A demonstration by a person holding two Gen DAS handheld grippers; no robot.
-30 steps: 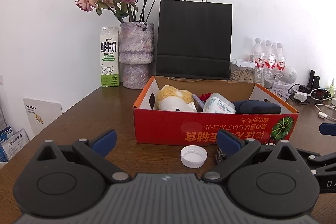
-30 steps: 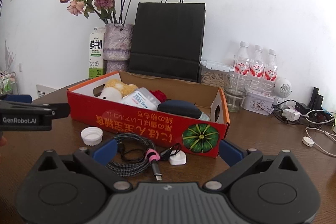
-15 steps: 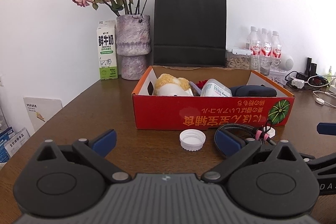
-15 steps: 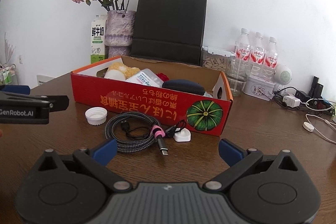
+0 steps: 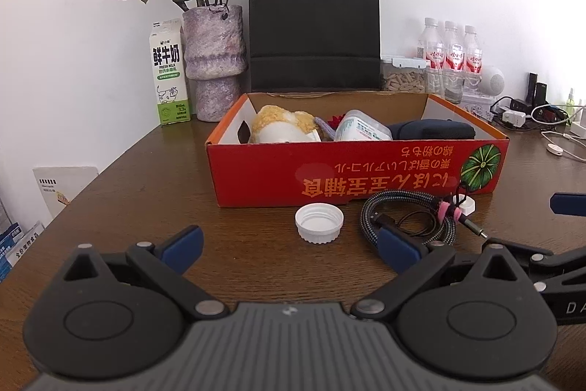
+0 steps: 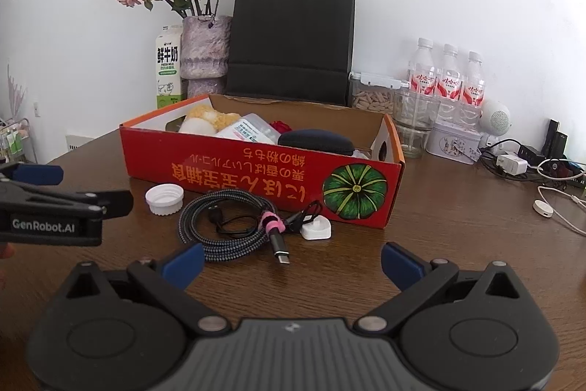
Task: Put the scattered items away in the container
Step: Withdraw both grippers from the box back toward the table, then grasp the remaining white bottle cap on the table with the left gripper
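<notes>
A red cardboard box (image 5: pixel 278 178) (image 6: pixel 234 171) stands on the brown table and holds a plush toy (image 5: pixel 282 127), a white bottle (image 5: pixel 360 131) and a dark case (image 5: pixel 432 131). In front of it lie a white cap (image 5: pixel 319 221) (image 6: pixel 163 199), a coiled braided cable (image 5: pixel 410 211) (image 6: pixel 227 222) and a small white plug (image 6: pixel 315 229). My left gripper (image 5: pixel 289 244) is open and empty, just short of the cap. My right gripper (image 6: pixel 291 261) is open and empty, just short of the cable.
Behind the box stand a milk carton (image 5: pixel 169 74), a vase of dried roses (image 5: pixel 214 61), a black paper bag (image 5: pixel 313 28) and several water bottles (image 5: pixel 452 52). Chargers and white cables (image 6: pixel 542 178) lie at the right. Papers (image 5: pixel 60 185) lean at the left edge.
Both grippers have pulled back and risen a little, so the box looks farther off. The cable and cap now show fully. Nothing on the table has moved.
</notes>
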